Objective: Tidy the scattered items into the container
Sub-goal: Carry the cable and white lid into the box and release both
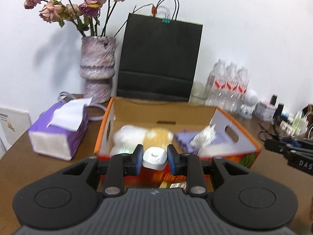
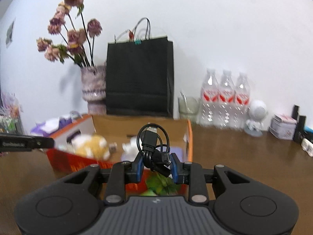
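Cardboard box (image 1: 225, 121) w/ orange edging sits open-topped mid-table, cutout handle on its side wall, so it's the obvious container for the tidy-up; already inside are a white-and-tan plush toy (image 1: 144, 135), a purple cloth (image 1: 183, 139) and a crumpled white wad (image 1: 203, 137). Left gripper (image 1: 154, 157) has its blue pads pressed onto a small white plug-like adapter (image 1: 154, 157), pinched by its two flat sides w/ the top button facing up, prob. because those faces give the pads the firmest seat. It hangs just at the box's near wall, above the rim, not yet over the interior. Right gripper (image 2: 156, 161) is clamped on a coiled black USB cable (image 2: 153, 146), squeezing the bundled waist where the loops are gathered, so the coil stays together and the connector sticks up rather than trailing. That bundle is also at the near edge of the box, on its right end. Both items are held off the table, so I'd judge this as the carry stage: both need to go fwd over the opening, then release. Free floor near the front wall looks like the easy drop spot. Tissue pack (image 1: 58, 133), vase of dried roses (image 1: 97, 68), black paper bag (image 1: 158, 58) and water bottles (image 1: 230, 84) stand around the box, prob. not part of the job.
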The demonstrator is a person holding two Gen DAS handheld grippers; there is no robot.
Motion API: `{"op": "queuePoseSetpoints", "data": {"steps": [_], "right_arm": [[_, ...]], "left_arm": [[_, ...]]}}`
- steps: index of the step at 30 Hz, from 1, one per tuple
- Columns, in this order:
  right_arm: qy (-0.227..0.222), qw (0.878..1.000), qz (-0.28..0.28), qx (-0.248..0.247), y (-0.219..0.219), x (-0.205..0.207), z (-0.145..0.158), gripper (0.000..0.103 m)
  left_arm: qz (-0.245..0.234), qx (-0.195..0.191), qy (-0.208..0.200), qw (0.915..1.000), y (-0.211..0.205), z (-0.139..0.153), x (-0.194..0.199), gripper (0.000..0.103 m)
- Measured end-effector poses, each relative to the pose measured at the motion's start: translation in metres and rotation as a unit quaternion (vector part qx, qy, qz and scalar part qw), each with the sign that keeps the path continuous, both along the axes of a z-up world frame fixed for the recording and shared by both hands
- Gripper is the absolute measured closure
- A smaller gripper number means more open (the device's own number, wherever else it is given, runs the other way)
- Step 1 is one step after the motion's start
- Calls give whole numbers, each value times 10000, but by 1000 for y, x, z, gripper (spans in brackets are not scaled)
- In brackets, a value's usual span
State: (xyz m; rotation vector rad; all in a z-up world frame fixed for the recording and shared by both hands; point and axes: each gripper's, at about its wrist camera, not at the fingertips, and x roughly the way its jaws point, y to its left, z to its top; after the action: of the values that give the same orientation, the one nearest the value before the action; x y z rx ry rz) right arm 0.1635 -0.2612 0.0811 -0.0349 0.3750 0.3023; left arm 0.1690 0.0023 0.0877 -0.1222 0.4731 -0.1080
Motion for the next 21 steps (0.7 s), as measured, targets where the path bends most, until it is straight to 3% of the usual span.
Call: {"op": "queuePoseSetpoints", "data": {"steps": [5, 11, 21], "right_arm": [[-87, 9999, 111, 86, 21, 29, 16, 77], [-48, 9993, 334, 166, 45, 66, 18, 77], [264, 9989, 361, 117, 59, 120, 0, 77]], "left_arm": [[21, 5, -104, 9999, -7, 14, 29, 75], [12, -369, 263, 9990, -5, 15, 74, 76], [262, -101, 437, 9986, -11, -4, 124, 75]]}}
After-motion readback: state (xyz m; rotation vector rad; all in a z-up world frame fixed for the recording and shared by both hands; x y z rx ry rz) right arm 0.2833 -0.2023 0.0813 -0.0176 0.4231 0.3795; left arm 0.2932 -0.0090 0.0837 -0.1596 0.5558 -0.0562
